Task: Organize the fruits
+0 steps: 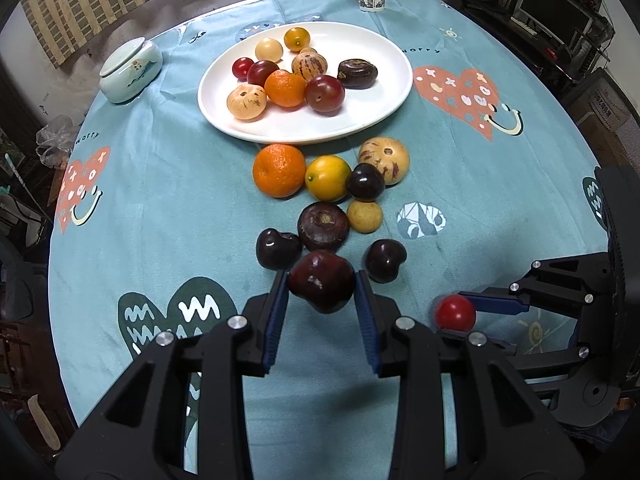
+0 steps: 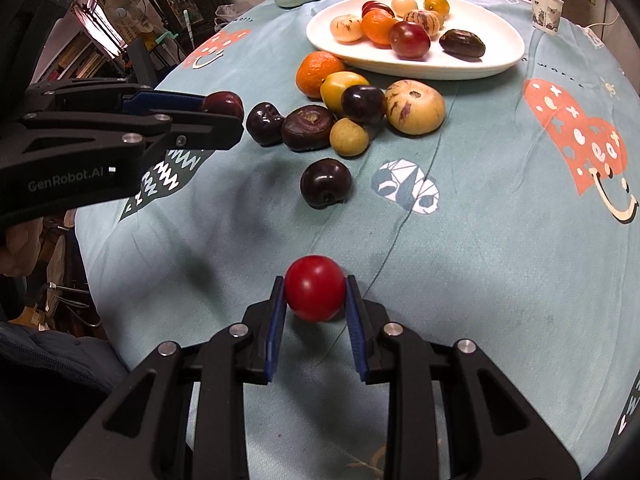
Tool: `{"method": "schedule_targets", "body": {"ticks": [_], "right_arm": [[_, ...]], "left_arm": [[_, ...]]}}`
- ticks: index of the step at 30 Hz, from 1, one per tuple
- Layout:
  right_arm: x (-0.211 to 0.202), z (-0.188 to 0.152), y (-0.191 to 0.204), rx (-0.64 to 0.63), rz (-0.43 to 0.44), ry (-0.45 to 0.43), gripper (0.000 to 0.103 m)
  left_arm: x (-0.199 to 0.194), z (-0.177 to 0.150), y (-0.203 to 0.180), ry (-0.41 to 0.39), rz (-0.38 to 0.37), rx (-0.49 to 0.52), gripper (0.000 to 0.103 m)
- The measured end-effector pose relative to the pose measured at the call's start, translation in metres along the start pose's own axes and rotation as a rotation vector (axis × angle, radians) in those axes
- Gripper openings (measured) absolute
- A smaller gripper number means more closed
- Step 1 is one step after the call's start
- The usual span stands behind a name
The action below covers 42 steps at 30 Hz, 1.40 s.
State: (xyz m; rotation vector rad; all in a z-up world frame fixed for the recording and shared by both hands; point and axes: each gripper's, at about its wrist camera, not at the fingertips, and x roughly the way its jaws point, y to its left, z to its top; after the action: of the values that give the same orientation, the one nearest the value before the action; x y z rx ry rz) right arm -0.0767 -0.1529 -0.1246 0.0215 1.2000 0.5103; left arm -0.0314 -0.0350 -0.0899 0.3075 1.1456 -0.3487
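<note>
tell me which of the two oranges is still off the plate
The larger orange lies on the tablecloth just below the plate rim, beside a yellow fruit. The smaller orange sits on the plate among other fruit.

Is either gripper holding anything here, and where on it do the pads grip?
Left gripper clamps a dark red cherry by its opposite sides. Right gripper clamps a bright red fruit the same way.

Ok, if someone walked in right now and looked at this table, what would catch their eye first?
Probably the two grippers near the table's front edge, each clamped on a fruit: the left gripper holds a dark cherry, the right gripper a red tomato. Beyond them, the white plate heaped with fruit sits mid-table, with an orange leading a loose cluster of fruit on the teal cloth just in front of it.
</note>
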Motion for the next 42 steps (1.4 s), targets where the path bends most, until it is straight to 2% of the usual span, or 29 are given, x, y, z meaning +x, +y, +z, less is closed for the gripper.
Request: {"method": "schedule_targets", "body": {"ticks": [7, 11, 16, 19, 23, 27, 31, 32, 34, 35, 38, 42], "right_arm": [[-0.002, 0.004, -0.001, -0.001, 0.009, -0.007, 0.029], [-0.015, 0.019, -0.007, -0.010, 0.003, -0.058, 0.029], [-0.040, 0.084, -0.033, -0.035, -0.095, -0.189, 0.029], [-0.037, 0.126, -0.051, -0.036, -0.175, -0.230, 0.029], [-0.020, 0.179, -0.072, -0.018, -0.239, -0.248, 0.029], [0.005, 0.210, -0.087, -0.016, -0.297, -0.205, 0.030], [0.022, 0.222, -0.105, 0.014, -0.300, -0.174, 0.031], [0.022, 0.222, -0.109, 0.020, -0.286, -0.180, 0.031], [0.015, 0.219, -0.115, 0.046, -0.258, -0.213, 0.057], [0.009, 0.218, -0.115, 0.049, -0.241, -0.234, 0.061], [-0.007, 0.212, -0.115, 0.046, -0.231, -0.252, 0.061], [-0.029, 0.188, -0.107, 0.039, -0.203, -0.271, 0.060]], "left_arm": [[0.000, 0.003, 0.000, -0.003, -0.010, -0.005, 0.034], [-0.004, 0.012, 0.009, -0.021, -0.042, -0.036, 0.034], [-0.013, 0.027, 0.032, -0.057, -0.082, -0.109, 0.034], [-0.013, 0.044, 0.044, -0.076, -0.084, -0.133, 0.034], [-0.009, 0.079, 0.056, -0.113, -0.072, -0.151, 0.034], [0.004, 0.118, 0.063, -0.135, -0.049, -0.153, 0.034], [0.027, 0.147, 0.065, -0.118, -0.034, -0.165, 0.035], [0.032, 0.153, 0.066, -0.114, -0.032, -0.169, 0.041], [0.040, 0.161, 0.064, -0.119, -0.019, -0.168, 0.057], [0.042, 0.163, 0.063, -0.123, -0.012, -0.165, 0.057], [0.047, 0.166, 0.064, -0.109, -0.020, -0.170, 0.057], [0.032, 0.153, 0.072, -0.142, -0.030, -0.174, 0.057]]}}
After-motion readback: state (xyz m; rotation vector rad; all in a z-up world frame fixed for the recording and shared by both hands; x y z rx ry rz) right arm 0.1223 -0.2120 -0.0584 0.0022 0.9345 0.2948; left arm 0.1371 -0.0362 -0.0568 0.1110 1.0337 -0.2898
